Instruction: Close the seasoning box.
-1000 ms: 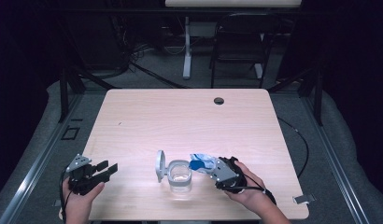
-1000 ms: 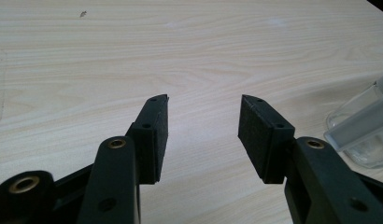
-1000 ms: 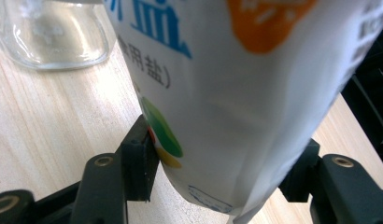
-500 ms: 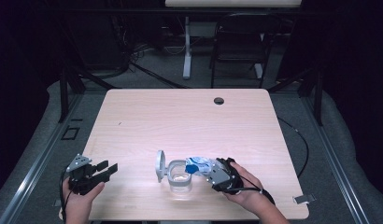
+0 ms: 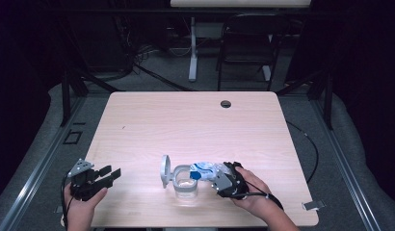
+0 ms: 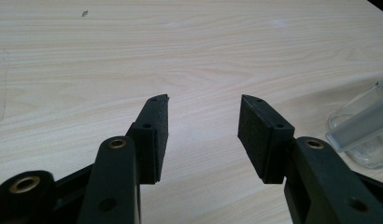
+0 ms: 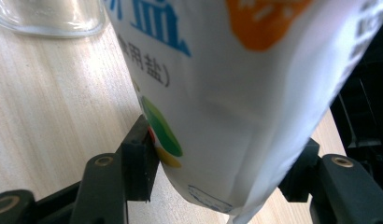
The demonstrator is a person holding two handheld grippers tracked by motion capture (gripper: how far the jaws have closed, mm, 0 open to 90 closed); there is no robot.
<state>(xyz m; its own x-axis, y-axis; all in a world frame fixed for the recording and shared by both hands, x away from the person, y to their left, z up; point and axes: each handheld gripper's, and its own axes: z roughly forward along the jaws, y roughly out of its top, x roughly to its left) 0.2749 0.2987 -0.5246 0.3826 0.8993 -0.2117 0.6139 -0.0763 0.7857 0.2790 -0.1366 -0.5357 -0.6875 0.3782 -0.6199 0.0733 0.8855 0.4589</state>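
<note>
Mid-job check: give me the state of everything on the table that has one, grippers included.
Glass jar: upright, lid open, swung to its left.
Salt pouch: gripped, tipped toward the jar's mouth.
Right gripper: shut on the pouch.
Left gripper: open, holding nothing, over bare table.

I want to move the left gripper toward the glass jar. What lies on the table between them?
Nothing: in the high view, bare wood separates the left gripper from the glass jar. The jar's open lid faces that side.
</note>
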